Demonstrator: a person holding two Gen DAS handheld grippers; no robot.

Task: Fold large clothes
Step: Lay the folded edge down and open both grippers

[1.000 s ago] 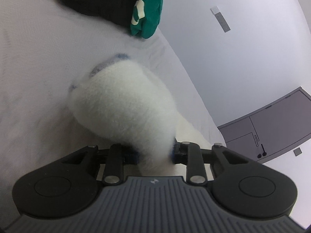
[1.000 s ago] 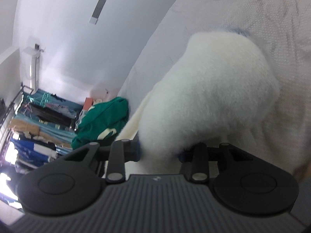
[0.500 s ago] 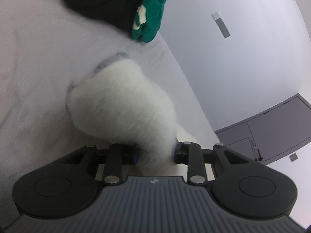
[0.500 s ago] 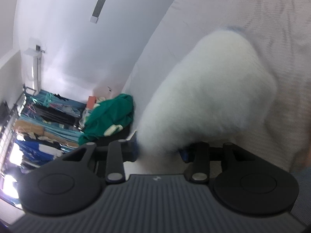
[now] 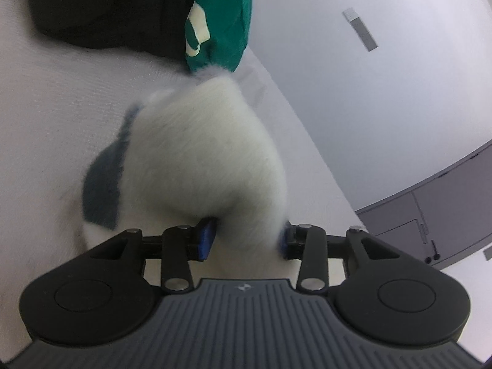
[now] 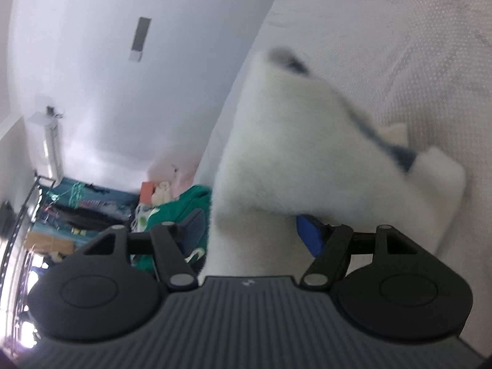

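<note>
A white fluffy garment (image 5: pixel 200 153) with a dark grey-blue patch lies bunched on the pale bed sheet (image 5: pixel 46 107). In the left wrist view it rises between the blue pads of my left gripper (image 5: pixel 246 240). Those jaws are opening, and the left pad's face shows bare beside the fleece. In the right wrist view the same garment (image 6: pixel 292 160) stands between the pads of my right gripper (image 6: pixel 252 230). Its jaws are opening too, with a gap at the right pad. The picture is blurred by motion.
A green garment (image 5: pixel 224 15) and a black one (image 5: pixel 101 9) lie at the far end of the bed. A grey cabinet (image 5: pixel 430 215) stands beyond the bed's edge. In the right wrist view the green garment (image 6: pixel 181 206) and a clothes rack (image 6: pixel 77 203) sit left of the sheet (image 6: pixel 399 46).
Both jaws have widened and their blue pads now show beside the fleece. Both hands moved along the bed towards the green garment. A dark patch of the white garment has come into view.
</note>
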